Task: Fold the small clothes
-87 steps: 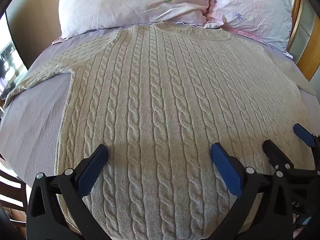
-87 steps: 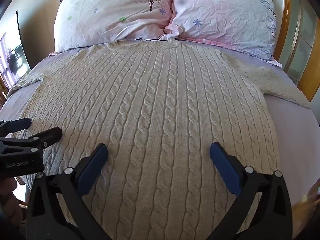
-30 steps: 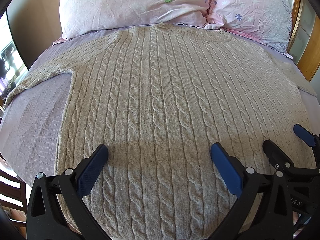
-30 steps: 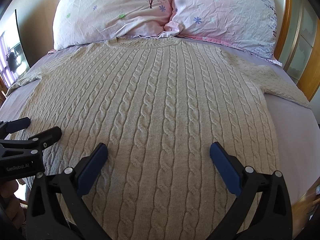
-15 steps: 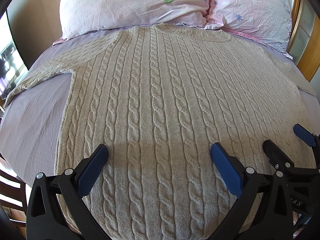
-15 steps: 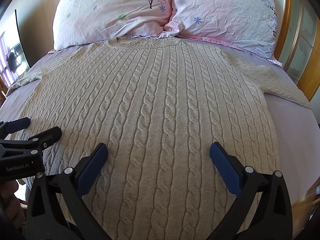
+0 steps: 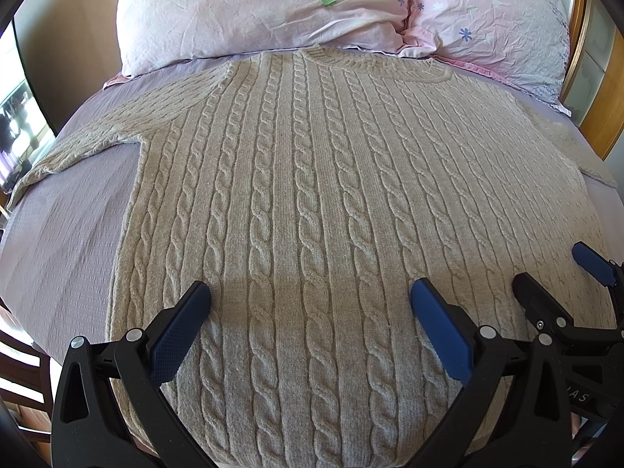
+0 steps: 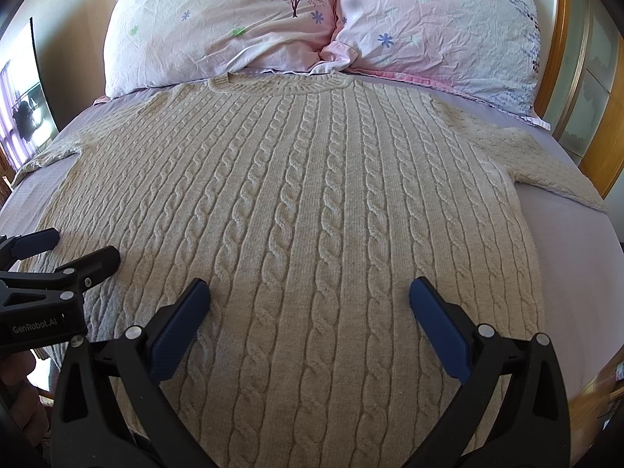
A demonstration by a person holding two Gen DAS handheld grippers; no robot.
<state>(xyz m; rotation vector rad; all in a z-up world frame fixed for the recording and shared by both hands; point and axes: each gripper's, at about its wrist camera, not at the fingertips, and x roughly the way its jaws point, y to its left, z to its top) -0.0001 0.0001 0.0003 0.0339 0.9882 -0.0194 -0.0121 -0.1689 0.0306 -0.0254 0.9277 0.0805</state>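
A beige cable-knit sweater (image 7: 312, 179) lies flat and face up on the bed, collar toward the pillows, both sleeves spread out to the sides; it also shows in the right wrist view (image 8: 312, 202). My left gripper (image 7: 310, 312) is open and empty, hovering over the sweater's lower left part. My right gripper (image 8: 310, 312) is open and empty over the lower right part. Each gripper shows at the edge of the other's view: the right gripper (image 7: 561, 277) and the left gripper (image 8: 66, 249).
The lilac bedsheet (image 7: 62, 234) shows on both sides of the sweater. Two pink floral pillows (image 8: 234, 19) lie at the head. A wooden headboard (image 8: 600, 148) runs along the right. The bed's near edge is below the grippers.
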